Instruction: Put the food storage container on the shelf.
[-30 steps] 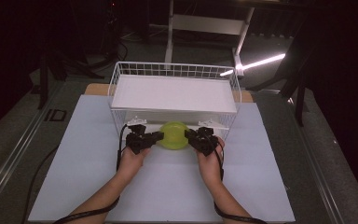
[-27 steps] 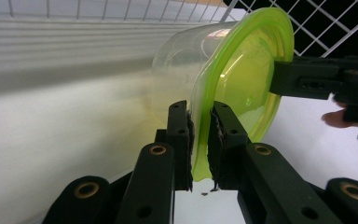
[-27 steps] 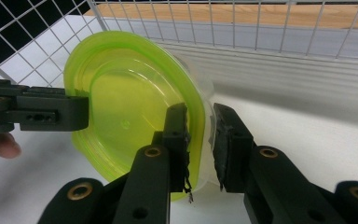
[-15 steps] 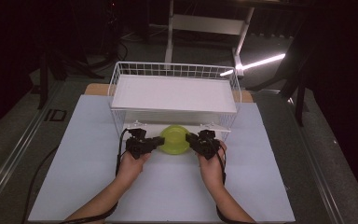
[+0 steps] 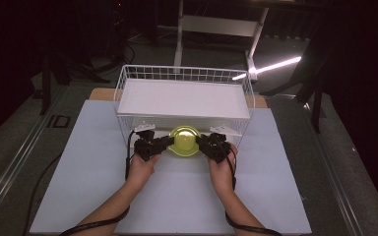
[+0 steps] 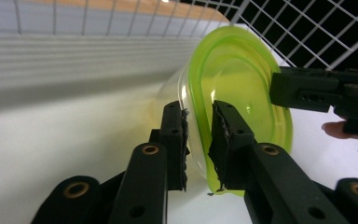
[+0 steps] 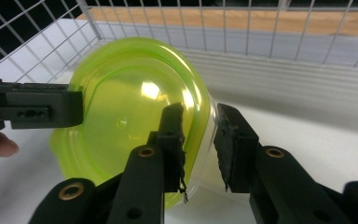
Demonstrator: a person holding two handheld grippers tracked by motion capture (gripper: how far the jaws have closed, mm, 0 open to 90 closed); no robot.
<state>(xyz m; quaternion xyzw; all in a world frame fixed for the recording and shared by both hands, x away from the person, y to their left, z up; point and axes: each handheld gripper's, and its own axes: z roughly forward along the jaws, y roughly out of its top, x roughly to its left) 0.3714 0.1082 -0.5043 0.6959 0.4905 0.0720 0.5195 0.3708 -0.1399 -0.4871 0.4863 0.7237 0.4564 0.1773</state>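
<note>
A clear tub with a lime-green lid (image 5: 184, 140) hangs tipped on its side at the front of a white wire basket (image 5: 123, 78), under the white board (image 5: 184, 98) that lies across it. My left gripper (image 5: 166, 143) is shut on the tub's left rim and my right gripper (image 5: 203, 143) on its right rim. In the left gripper view the jaws (image 6: 199, 140) pinch the lid edge of the tub (image 6: 242, 79), with the right gripper (image 6: 317, 88) beyond. The right gripper view shows its jaws (image 7: 200, 144) clamped on the tub (image 7: 130, 102), opposite the left gripper (image 7: 32, 109).
The basket stands at the back middle of a pale table mat (image 5: 78, 172). Its wire walls (image 7: 37, 42) close in behind and beside the tub. Black cables (image 5: 128, 152) trail from both grippers along the forearms. Dark floor and a stand (image 5: 179, 29) lie beyond the table.
The tub has shifted slightly toward the basket and its green lid now faces up more. Both hands kept their hold.
</note>
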